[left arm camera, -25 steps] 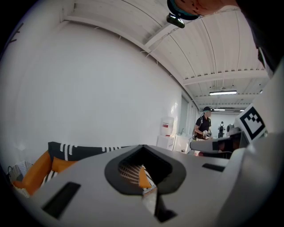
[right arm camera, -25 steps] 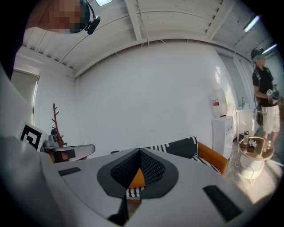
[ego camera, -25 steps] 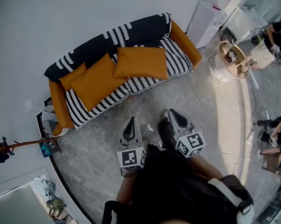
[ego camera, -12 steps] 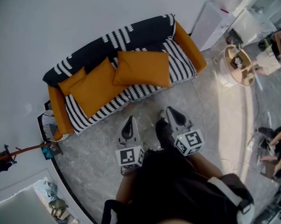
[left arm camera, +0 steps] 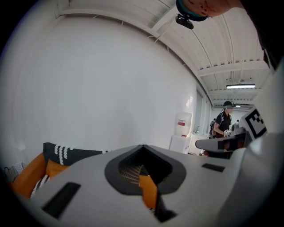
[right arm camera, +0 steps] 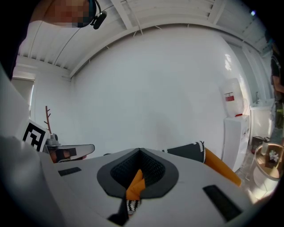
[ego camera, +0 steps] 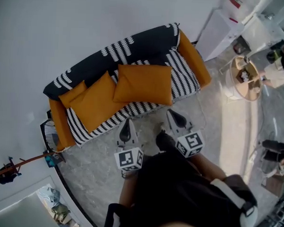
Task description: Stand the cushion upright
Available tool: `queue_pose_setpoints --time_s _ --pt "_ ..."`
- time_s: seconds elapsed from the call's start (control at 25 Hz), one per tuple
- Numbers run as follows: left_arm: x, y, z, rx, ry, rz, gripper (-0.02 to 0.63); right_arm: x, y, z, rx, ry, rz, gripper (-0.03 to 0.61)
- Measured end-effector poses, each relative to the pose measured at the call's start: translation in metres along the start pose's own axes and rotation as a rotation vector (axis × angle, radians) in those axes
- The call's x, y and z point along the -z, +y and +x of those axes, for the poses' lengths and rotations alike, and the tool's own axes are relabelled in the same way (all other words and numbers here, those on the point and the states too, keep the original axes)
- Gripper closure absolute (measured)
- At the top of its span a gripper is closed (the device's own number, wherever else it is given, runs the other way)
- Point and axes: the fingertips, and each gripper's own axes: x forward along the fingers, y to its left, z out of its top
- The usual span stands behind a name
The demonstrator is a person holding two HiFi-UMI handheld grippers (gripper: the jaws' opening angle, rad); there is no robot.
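While the left gripper (ego camera: 127, 123) and right gripper (ego camera: 174, 116) hang closed and empty just short of the sofa (ego camera: 131, 45), the orange cushion (ego camera: 144, 83) lies flat on its striped seat, beside two other cushions (ego camera: 93, 101).

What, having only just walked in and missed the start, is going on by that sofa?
A person stands facing the striped sofa with a gripper in each hand. The left gripper and the right gripper are both shut and empty, pointing at the sofa but short of it. The big orange cushion seems to lie flat on the seat and nothing touches it. Two more orange cushions sit towards the sofa's left end.
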Motion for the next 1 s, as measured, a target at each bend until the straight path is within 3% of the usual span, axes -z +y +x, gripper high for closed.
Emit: queue_pose_setpoints --time_s 0.48,1.0 --pt "-0.016 0.004 0.090 -0.073 0.042 -0.001 0.624 -0.019 -0.071 0.067 -0.036 0.037 0.019 0.592" --pt "-0.025 0.068 0.172 -0.052 0.092 0.008 0.624 -0.016 -0.089 0.144 0.023 0.077 0.066 0.592"
